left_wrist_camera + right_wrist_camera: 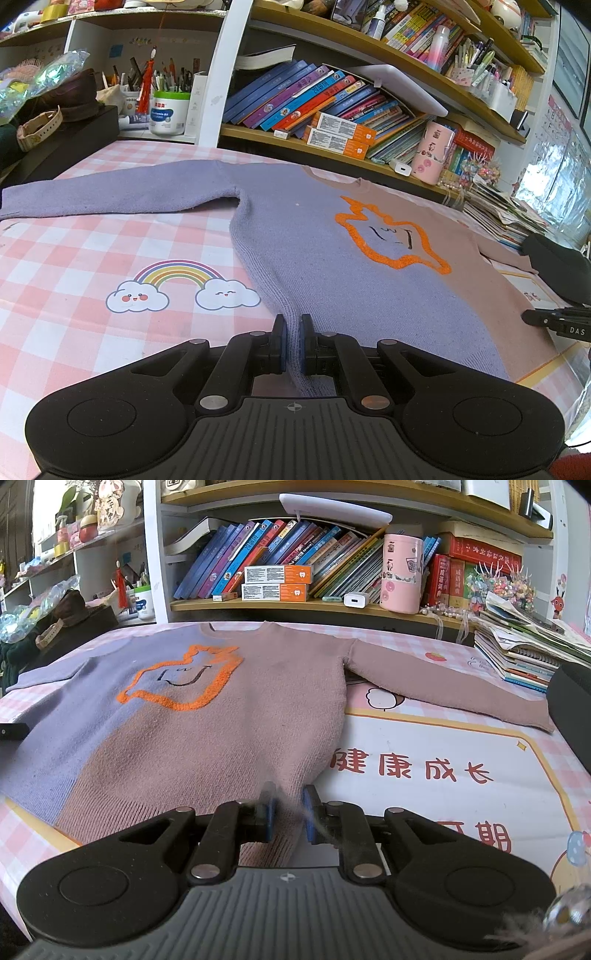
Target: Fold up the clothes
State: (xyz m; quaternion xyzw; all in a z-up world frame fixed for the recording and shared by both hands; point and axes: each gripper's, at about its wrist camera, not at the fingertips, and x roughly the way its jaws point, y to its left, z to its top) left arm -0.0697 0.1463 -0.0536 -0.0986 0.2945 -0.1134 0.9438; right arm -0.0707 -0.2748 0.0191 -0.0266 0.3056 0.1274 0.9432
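A knit sweater (314, 251), lilac on one half and dusty pink on the other (240, 720), with an orange outlined figure on the chest, lies flat and face up on the pink checked tablecloth (74, 258). Both sleeves are spread out sideways. My left gripper (293, 343) is shut on the lilac bottom hem corner. My right gripper (290, 818) is closed on the pink bottom hem corner, with fabric between its blue pads. The right gripper's tip also shows at the right edge of the left wrist view (554, 321).
Bookshelves (295, 605) with books, boxes and a pink tin (400, 572) stand right behind the table. A stack of notebooks (524, 657) sits at the far right by the pink sleeve. A black box with a watch (44, 129) sits at the far left.
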